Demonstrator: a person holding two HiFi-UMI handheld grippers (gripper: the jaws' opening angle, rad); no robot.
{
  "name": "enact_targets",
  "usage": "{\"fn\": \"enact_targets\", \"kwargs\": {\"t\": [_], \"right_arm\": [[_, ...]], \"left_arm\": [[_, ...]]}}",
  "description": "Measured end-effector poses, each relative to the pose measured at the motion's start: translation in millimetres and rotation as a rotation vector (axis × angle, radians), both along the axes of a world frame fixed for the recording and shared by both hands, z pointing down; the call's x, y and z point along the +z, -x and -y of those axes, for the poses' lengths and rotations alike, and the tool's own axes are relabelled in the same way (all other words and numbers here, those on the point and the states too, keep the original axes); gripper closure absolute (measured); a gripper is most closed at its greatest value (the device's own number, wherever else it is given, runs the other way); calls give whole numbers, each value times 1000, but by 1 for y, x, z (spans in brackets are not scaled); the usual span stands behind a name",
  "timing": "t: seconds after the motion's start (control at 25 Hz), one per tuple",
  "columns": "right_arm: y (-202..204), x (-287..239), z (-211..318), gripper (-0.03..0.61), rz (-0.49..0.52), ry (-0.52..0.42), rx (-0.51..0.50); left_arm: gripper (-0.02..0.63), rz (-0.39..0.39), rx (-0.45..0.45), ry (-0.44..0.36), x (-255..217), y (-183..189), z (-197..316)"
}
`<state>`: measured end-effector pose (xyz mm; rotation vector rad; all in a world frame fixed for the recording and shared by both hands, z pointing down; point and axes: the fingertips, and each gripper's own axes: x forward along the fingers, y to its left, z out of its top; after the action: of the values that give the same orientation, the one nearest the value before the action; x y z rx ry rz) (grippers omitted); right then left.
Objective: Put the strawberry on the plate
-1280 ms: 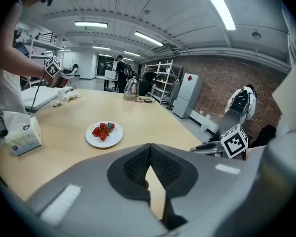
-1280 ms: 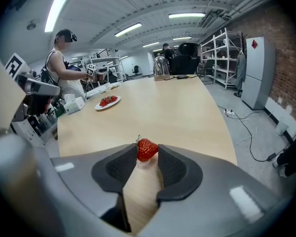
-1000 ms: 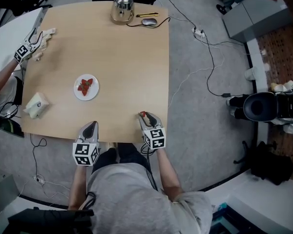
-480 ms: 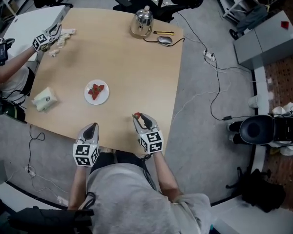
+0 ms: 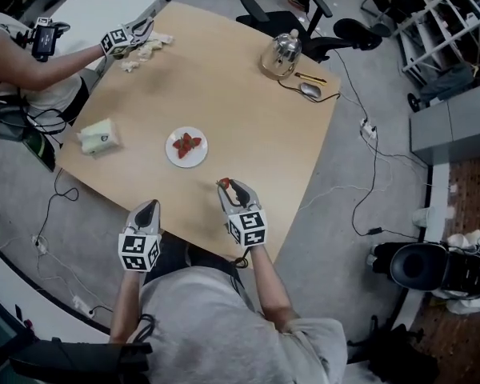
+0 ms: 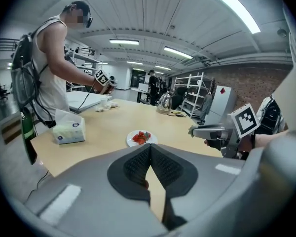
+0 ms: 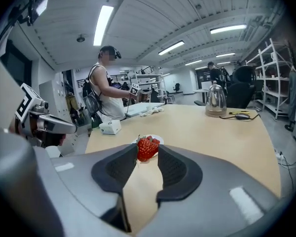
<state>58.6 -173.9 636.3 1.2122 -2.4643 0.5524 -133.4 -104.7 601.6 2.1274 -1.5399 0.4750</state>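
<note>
A white plate with a few strawberries on it sits on the wooden table. My right gripper hangs over the table a short way to the right of the plate, nearer the front edge, shut on a red strawberry. In the right gripper view the strawberry is pinched between the dark pads, with the plate just beyond it. My left gripper is at the front edge, shut and holding nothing; in its own view the plate lies ahead.
A tissue box lies left of the plate. At the far right stand a metal kettle, a mouse and a pen. Another person works with a gripper at the far left corner. Office chairs stand behind.
My right gripper has carried the strawberry up and closer to the plate. The left gripper has shifted a little along the front edge. The head view has swung round.
</note>
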Motion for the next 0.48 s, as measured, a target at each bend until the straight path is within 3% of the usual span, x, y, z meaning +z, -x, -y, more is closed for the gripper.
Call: {"fn": "enact_targets", "kwargs": {"t": [0.24, 0.48], "right_arm": [[33, 0, 21, 438, -9, -4, -75], [62, 10, 47, 438, -46, -20, -107]], "left_arm": [[595, -5, -82, 10, 4, 30, -5], [595, -12, -93, 18, 15, 54, 9]]}}
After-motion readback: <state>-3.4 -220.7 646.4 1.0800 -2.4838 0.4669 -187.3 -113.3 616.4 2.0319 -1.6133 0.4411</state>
